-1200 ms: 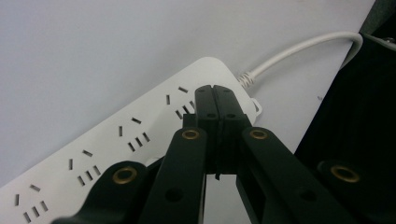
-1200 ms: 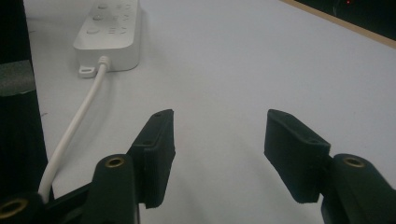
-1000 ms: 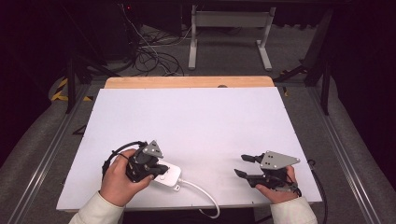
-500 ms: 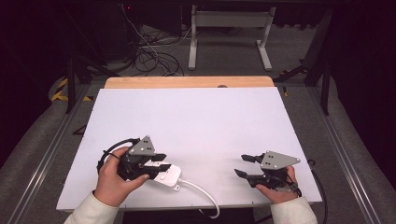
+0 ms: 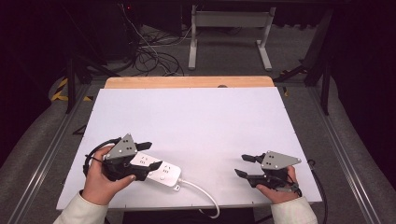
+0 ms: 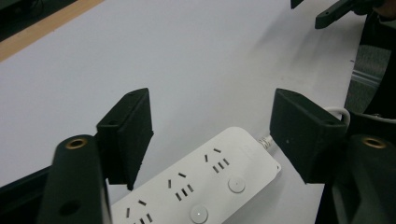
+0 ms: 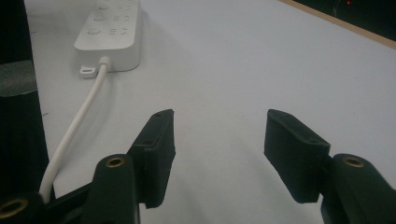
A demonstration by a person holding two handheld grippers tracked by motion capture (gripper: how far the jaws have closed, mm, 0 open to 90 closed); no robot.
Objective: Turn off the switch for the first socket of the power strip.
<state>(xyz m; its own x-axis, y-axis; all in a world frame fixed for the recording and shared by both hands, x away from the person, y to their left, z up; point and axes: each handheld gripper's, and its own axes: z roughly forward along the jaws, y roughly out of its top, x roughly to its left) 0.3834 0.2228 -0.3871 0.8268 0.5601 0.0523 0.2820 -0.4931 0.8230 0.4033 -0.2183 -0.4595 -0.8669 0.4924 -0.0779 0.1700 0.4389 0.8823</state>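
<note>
White table top [image 5: 196,121] spans the frame, dark floor behind. White power strip [image 5: 156,170] lies at near left, cord [image 5: 201,192] running off the near edge. Left gripper [image 5: 149,155] straddles it, jaws wide, not clamping. Right gripper [image 5: 243,165] near right, jaws wide, empty.

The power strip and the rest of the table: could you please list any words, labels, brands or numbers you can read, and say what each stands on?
None can be read. The white power strip shows just socket slots and round buttons; the white table sheet is blank.
</note>
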